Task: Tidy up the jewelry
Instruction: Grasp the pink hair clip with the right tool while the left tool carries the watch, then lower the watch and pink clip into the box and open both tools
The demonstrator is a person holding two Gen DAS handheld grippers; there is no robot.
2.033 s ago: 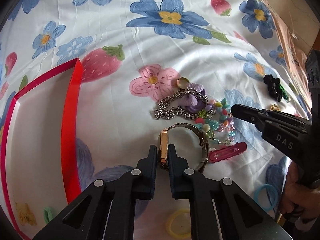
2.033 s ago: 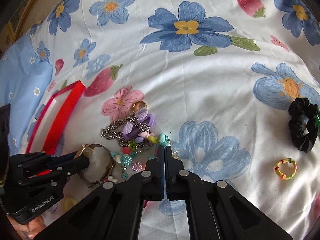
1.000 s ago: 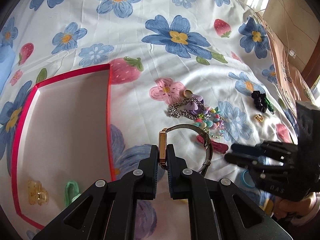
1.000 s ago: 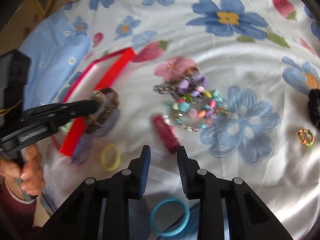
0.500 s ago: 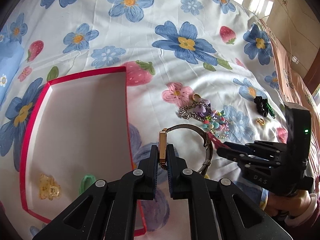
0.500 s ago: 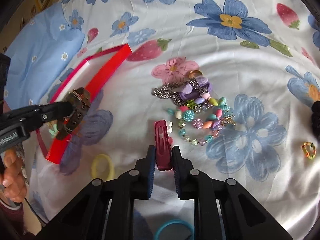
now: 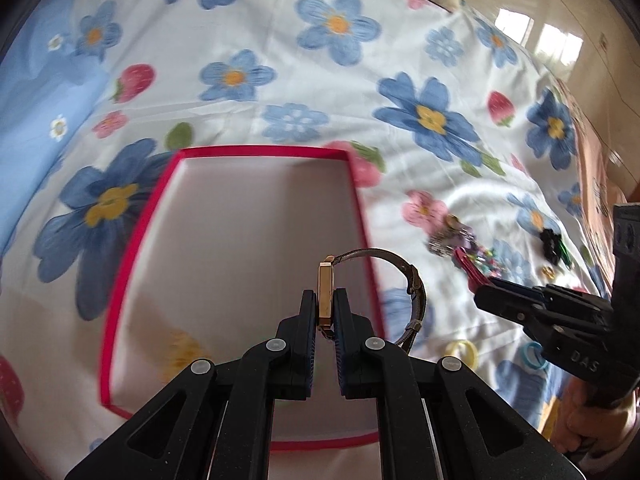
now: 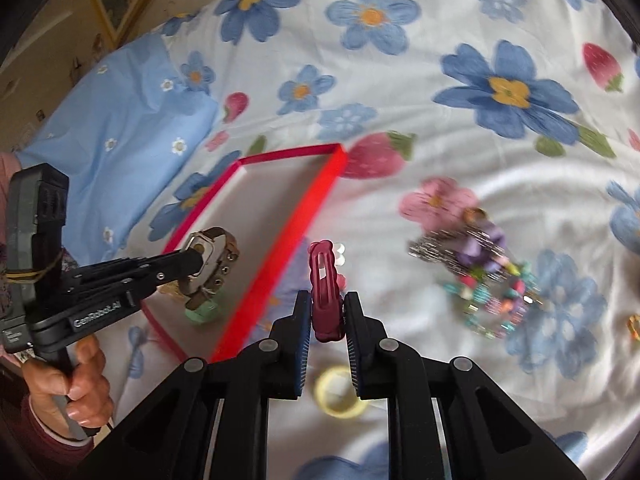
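The left gripper [image 7: 325, 312] is clamped on the gold case of a wristwatch [image 7: 325, 294], its fingers nearly together with only the case between them. The brown strap loops out toward 2 o'clock of the case and curls back down beside the right finger. In the left wrist view the watch hangs over the red-rimmed tray [image 7: 362, 216], near the tray's right wall. The right wrist view shows the same watch [image 8: 210, 256] at about 9 o'clock, held above the tray's white floor, with a pale green clip [image 8: 202, 312] and a yellowish piece lying in the tray below it (both partly hidden by the strap).

The right gripper [image 8: 327, 316] pinches a dark pink hair clip [image 8: 325, 292] by its lower end; the clip stands upright between the fingers, which are a narrow gap apart and closed on it. It is held just right of the tray's red wall [image 8: 296, 232], outside the tray.

On the floral bedsheet [image 8: 400, 60], at 3 o'clock of the hair clip, lies a tangle of silver chain, purple piece and coloured beads [image 8: 480, 272]. A yellow ring [image 8: 339, 392] lies under the right gripper at 6 o'clock. In the left view a blue ring [image 7: 534, 356] sits beside another yellow one.
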